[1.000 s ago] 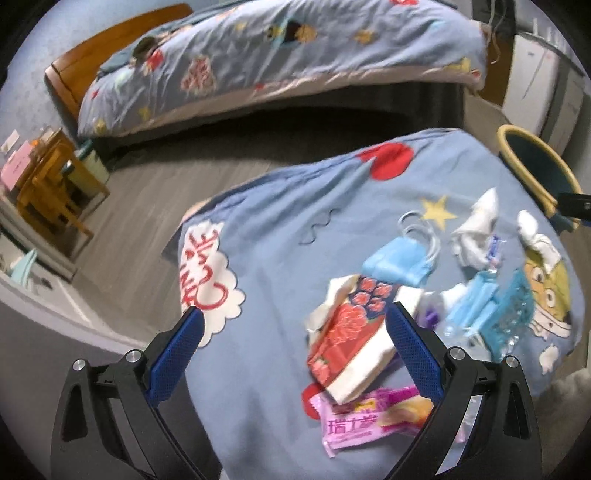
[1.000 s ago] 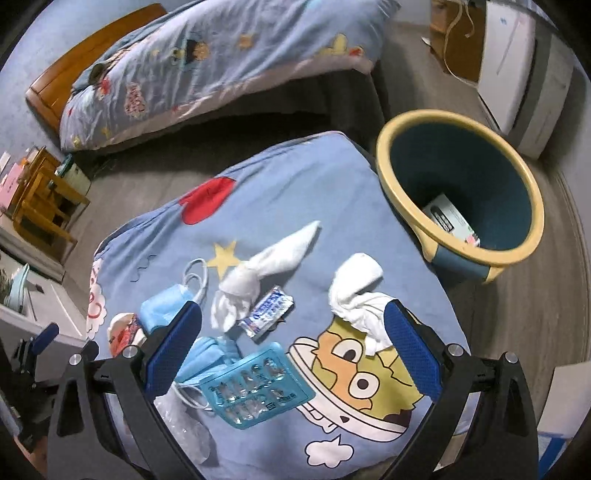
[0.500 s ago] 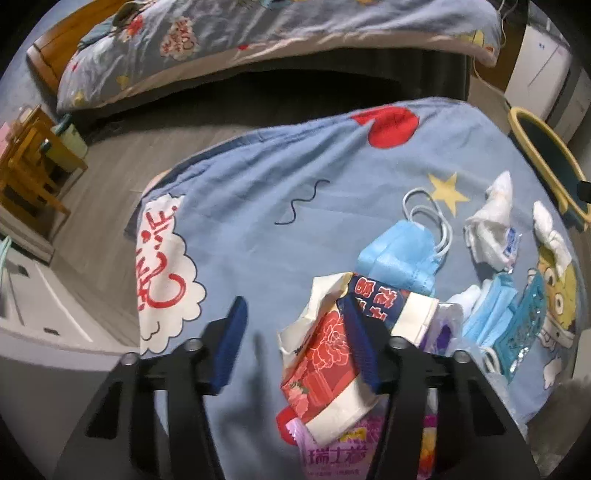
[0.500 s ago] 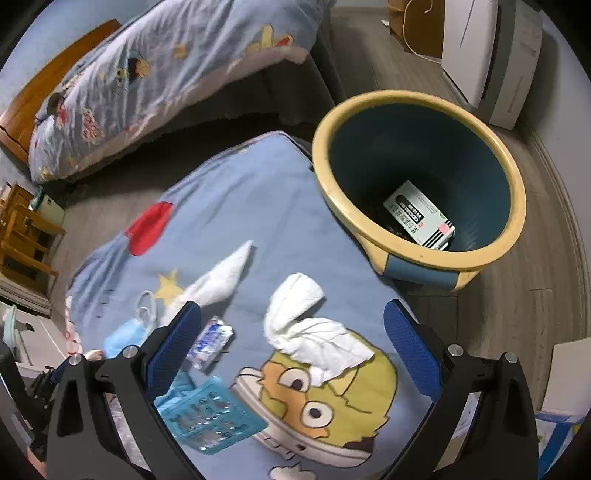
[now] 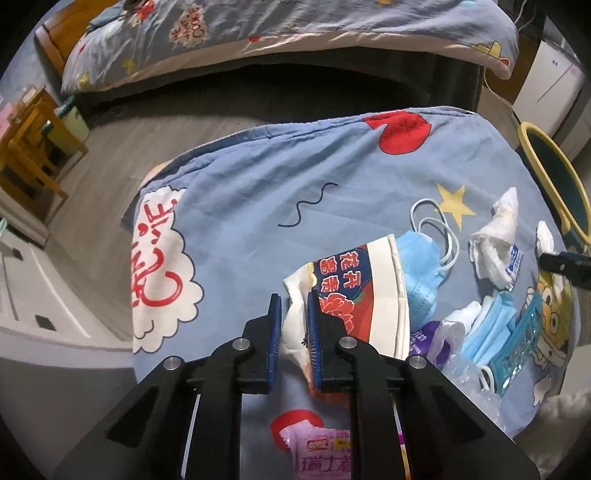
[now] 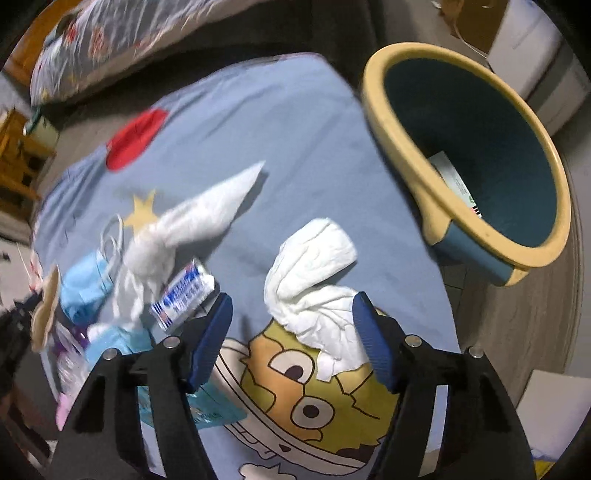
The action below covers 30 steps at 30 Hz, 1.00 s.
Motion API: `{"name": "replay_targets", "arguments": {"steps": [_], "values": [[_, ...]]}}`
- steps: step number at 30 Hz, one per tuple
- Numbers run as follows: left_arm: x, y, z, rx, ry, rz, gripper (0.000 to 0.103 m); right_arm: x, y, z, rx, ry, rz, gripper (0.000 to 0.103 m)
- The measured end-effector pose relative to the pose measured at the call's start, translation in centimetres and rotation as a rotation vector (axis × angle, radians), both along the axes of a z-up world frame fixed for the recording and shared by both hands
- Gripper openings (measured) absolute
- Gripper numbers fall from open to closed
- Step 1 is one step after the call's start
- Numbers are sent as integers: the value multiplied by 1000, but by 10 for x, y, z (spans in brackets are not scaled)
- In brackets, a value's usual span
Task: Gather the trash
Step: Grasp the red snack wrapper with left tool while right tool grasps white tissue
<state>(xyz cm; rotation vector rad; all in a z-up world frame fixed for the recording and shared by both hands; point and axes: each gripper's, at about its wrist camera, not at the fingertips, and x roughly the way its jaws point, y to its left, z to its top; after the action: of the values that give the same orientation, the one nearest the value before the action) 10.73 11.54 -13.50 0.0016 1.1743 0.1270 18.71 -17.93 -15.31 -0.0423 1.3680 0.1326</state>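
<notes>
The left gripper [image 5: 294,308] points down at a red and white paper wrapper [image 5: 354,291]. The wrapper has red flowers, a dark blue patch with writing, and a cream edge. Its crumpled white end sits between the two blue fingers [image 5: 274,325]. The fingers are closing and pinch that white end.

The wrapper lies on a bench covered with a blue cloth [image 5: 258,192]. The cloth has a red heart, a yellow star and a white cloud with red letters. To the right of the wrapper is a light blue face mask [image 5: 421,273] with white loops, touching the wrapper's edge. Farther right is a crumpled white tissue [image 5: 495,243]. Near the bottom edge lies a pink snack packet [image 5: 321,454].

The right gripper [image 6: 291,332] is over the right side of the cloth. Its blue fingers [image 6: 210,332] are closing but are apart. A second white tissue [image 6: 314,273], all wrinkled, lies between them. Its near end is beside the right finger, and I cannot tell if it touches. To the left lies a small blue and white candy wrapper [image 6: 181,295], next to the long tissue [image 6: 199,218]. This view is a bit blurry.

A round bin [image 6: 480,229] with a yellow rim and dark blue inside stands on the floor, just to the right of the bench. A white box [image 6: 454,181] lies inside it. A bed [image 5: 295,33] with a blue cartoon blanket is at the far side.
</notes>
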Motion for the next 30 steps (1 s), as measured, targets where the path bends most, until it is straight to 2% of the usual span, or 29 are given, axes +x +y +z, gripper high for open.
{"name": "replay_targets", "arguments": {"steps": [2, 3, 5, 6, 7, 12, 18, 22, 30], "values": [[0, 0, 3, 4, -9, 5, 14, -1, 2, -1, -24, 2, 20, 47], [-1, 1, 4, 2, -15, 7, 14, -1, 2, -1, -29, 3, 27, 32], [-2, 3, 7, 8, -24, 9, 14, -2, 2, 1, -21, -2, 33, 21], [-3, 3, 10, 6, -33, 14, 14, -2, 1, 5, -6, -13, 33, 8], [-3, 4, 11, 2, -39, 17, 14, -2, 1, 7, 3, -21, 32, 4], [-5, 6, 28, -2, -99, 30, 14, -4, -1, 26, 49, -80, 16, 3], [-4, 2, 50, -19, -169, 32, 14, -1, -10, 57, 161, -132, -16, 3], [0, -7, 66, -16, -215, 11, 14, -2, 2, 91, 186, -191, 63, 3], [8, -27, 86, -18, -290, -39, 14, 2, 10, 139, 219, -262, 176, 3]]}}
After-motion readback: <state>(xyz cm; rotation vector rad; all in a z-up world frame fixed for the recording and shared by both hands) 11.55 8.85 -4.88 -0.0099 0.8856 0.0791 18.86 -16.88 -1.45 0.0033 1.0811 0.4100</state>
